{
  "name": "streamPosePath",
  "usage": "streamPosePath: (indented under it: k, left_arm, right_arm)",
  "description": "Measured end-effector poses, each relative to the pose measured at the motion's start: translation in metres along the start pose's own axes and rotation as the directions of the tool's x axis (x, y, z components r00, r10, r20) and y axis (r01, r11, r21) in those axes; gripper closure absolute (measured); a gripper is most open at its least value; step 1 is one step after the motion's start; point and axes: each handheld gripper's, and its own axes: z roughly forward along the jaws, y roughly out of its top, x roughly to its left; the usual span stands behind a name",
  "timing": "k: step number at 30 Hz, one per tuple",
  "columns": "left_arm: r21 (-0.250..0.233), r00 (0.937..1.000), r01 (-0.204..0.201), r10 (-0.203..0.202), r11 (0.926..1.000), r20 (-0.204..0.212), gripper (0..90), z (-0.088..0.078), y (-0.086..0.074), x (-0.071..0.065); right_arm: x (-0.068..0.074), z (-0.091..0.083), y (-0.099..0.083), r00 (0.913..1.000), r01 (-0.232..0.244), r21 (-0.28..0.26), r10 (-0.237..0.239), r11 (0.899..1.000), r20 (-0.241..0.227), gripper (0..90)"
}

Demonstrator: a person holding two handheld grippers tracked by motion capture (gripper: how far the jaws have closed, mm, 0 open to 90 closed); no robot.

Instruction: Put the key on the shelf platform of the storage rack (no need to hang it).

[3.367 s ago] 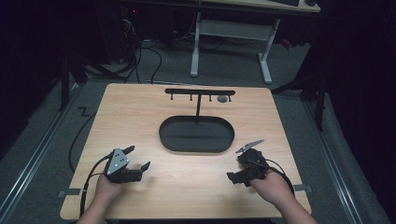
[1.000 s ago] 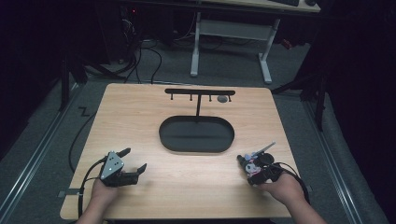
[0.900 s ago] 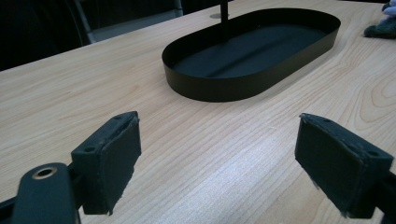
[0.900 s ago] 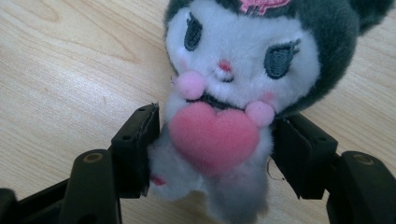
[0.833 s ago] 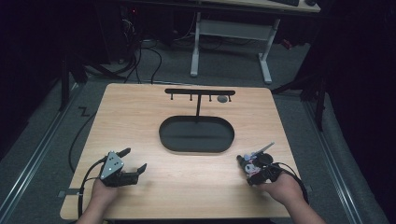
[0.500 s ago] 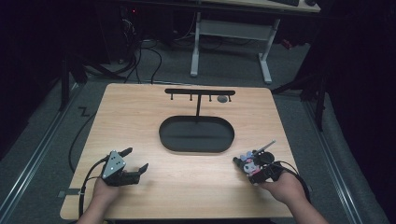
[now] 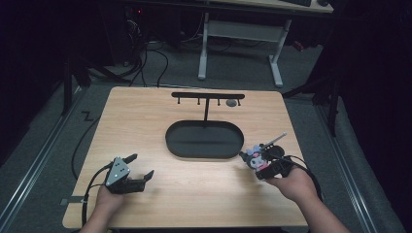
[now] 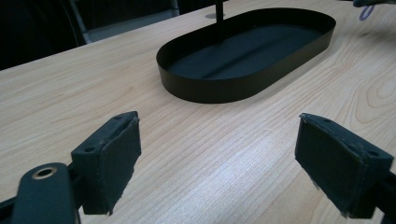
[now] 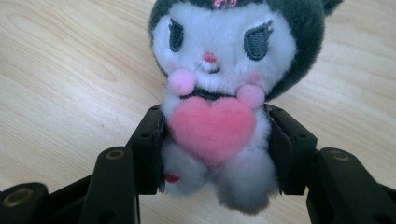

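Dim room, pale wooden tabletop [image 7: 160,121]. Your right tool [image 9: 212,140] pinches the plush toy [image 9: 219,70] by its body, just above the wood, so pickup's done; hanging it on the hook stand [image 7: 208,96] looks left. Left tool [image 8: 219,163] sits spread, holding nothing. Black oval tray [image 7: 171,145] lies between toy and hooks.

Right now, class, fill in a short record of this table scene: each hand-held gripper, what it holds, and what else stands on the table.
Left hand-held gripper: jaws apart, nothing between them, low over the near left of the table
Right hand-held gripper: shut on the plush toy, pads pressing its body from both sides
Plush toy: white face, dark hood, pink heart on its chest
Tray: black, oval, empty, mid-table
Hook stand: black T-shaped bar behind the tray
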Motion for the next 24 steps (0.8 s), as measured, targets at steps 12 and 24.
streamPosePath:
  k: [12, 24]
  left_arm:
    - [0.008, 0.9998, 0.01, -0.01, 0.9999, -0.017, 14.8, -0.019, -0.009, 0.004]
    - [0.032, 0.9996, 0.008, -0.007, 0.9995, -0.027, 14.8, -0.04, -0.02, 0.002]
  right_arm:
    - [0.008, -0.007, 0.021, 0.9994, 0.032, -0.034, -0.032, 0.999, -0.01, 46.6]
    - [0.017, -0.004, 0.05, 0.9966, 0.076, -0.066, -0.078, 0.995, -0.027, 46.7]
